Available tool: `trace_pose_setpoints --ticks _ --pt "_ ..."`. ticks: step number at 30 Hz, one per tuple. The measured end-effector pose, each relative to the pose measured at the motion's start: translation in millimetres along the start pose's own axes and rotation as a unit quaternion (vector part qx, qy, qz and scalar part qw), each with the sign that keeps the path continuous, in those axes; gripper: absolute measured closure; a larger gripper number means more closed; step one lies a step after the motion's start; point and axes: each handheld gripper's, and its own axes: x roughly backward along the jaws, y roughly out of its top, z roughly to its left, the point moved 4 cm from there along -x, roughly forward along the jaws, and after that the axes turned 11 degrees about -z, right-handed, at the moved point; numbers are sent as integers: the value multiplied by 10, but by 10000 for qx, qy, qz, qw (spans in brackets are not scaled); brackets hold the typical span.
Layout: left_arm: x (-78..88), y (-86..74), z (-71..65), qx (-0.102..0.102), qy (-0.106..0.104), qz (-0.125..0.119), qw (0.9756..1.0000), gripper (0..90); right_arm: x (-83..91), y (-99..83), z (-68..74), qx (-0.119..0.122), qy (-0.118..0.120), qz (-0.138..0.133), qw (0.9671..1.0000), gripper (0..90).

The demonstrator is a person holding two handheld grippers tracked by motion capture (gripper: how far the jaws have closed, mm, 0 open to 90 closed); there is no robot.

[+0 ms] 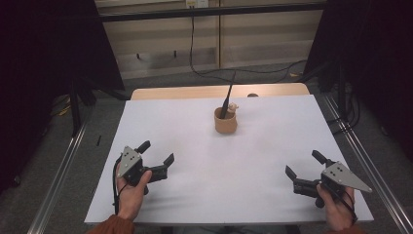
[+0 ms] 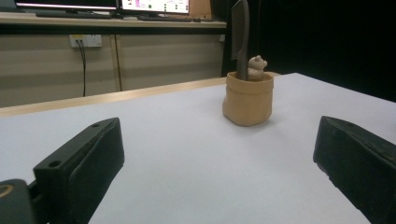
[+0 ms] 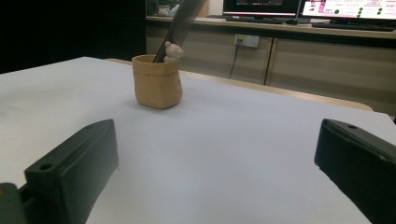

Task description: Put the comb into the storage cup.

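A tan cup (image 1: pixel 226 124) (image 2: pixel 247 99) (image 3: pixel 157 82) with a small bear figure (image 1: pixel 234 107) (image 2: pixel 256 68) (image 3: pixel 173 52) on its rim stands upright at the table's far middle. A black comb (image 1: pixel 228 95) (image 2: pixel 240 35) (image 3: pixel 180 22) leans in it, sticking out above the rim. My left gripper (image 1: pixel 156 152) (image 2: pixel 219 163) rests open near the front left, jaws wide apart with nothing between them. At the front right my right gripper (image 1: pixel 304 164) (image 3: pixel 217 163) is open too, and holds nothing. Both point toward the cup from well short of it.
The white table top (image 1: pixel 195 161) lies bare between the grippers and the cup. A wooden strip (image 1: pixel 195 91) borders the far edge. Black cables (image 1: pixel 204 73) trail on the floor behind. Metal rails (image 1: pixel 63 170) run along both sides.
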Motion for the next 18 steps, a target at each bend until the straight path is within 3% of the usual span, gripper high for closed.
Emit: trace_pose_setpoints --ticks 6,9,11,12,18 --pt "101 -7 7 42 181 13 9998 21 4 4 -5 9 2 -21 10000 0" --pt "161 -4 15 -46 289 57 9996 23 3 3 -4 10 -6 -9 10000 0" --pt "195 -6 9 -44 236 67 9997 23 2 3 -4 9 -9 -4 10000 0" --pt "204 -4 1 10 253 27 9997 23 4 4 -4 14 -12 -1 10000 0" --pt "322 5 12 -133 502 -175 9985 32 10 5 -11 9 -49 -1 10000 0"
